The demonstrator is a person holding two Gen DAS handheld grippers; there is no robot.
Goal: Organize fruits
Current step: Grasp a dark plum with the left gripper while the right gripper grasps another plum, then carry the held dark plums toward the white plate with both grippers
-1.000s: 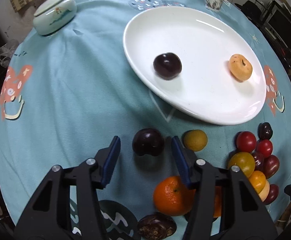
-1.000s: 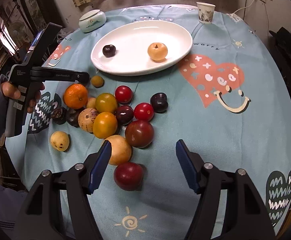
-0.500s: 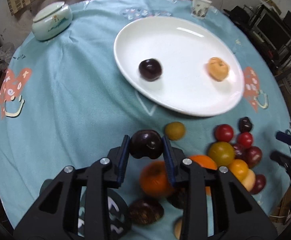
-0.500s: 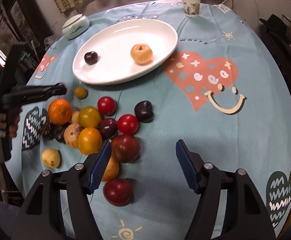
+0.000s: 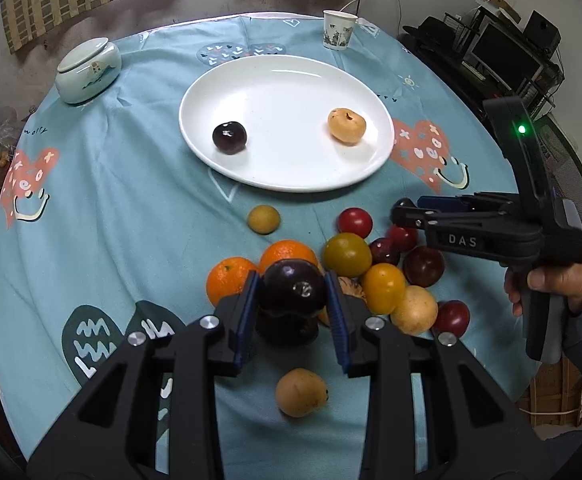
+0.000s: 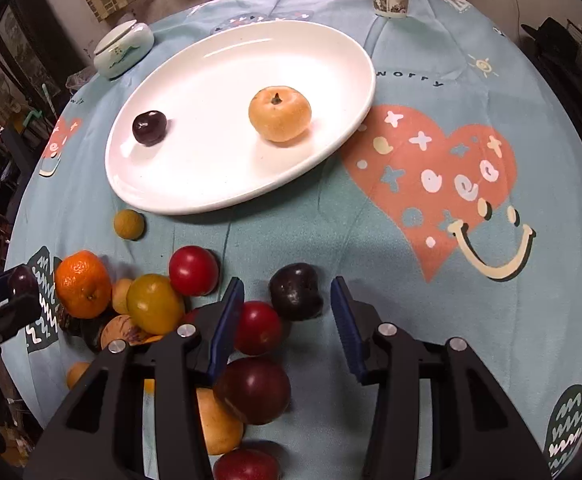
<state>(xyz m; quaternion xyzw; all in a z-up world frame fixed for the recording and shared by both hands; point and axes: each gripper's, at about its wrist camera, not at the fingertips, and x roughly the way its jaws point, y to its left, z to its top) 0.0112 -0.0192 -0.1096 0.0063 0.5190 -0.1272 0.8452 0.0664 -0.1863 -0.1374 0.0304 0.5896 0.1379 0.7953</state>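
My left gripper point(image 5: 291, 294) is shut on a dark purple plum point(image 5: 292, 287) and holds it above the fruit pile point(image 5: 371, 268). The white oval plate point(image 5: 287, 68) holds a dark plum point(image 5: 229, 137) and a tan round fruit point(image 5: 346, 126). My right gripper point(image 6: 287, 300) is open and low over the table, its fingers on either side of another dark plum point(image 6: 295, 291) that lies on the cloth. The plate point(image 6: 211, 184) also shows in the right wrist view with the same two fruits. Red, yellow and orange fruits point(image 6: 155, 300) lie to the left of the right gripper.
A lidded pale green jar point(image 5: 88, 70) stands at the back left and a paper cup point(image 5: 339, 30) at the back. A small yellow fruit point(image 5: 264, 219) lies alone near the plate. A tan fruit point(image 5: 301, 392) lies under my left gripper. The round table has a blue patterned cloth.
My left gripper closed on the dark plum and lifted it back from the table. My right gripper moved forward and down until its fingers bracket the other dark plum.
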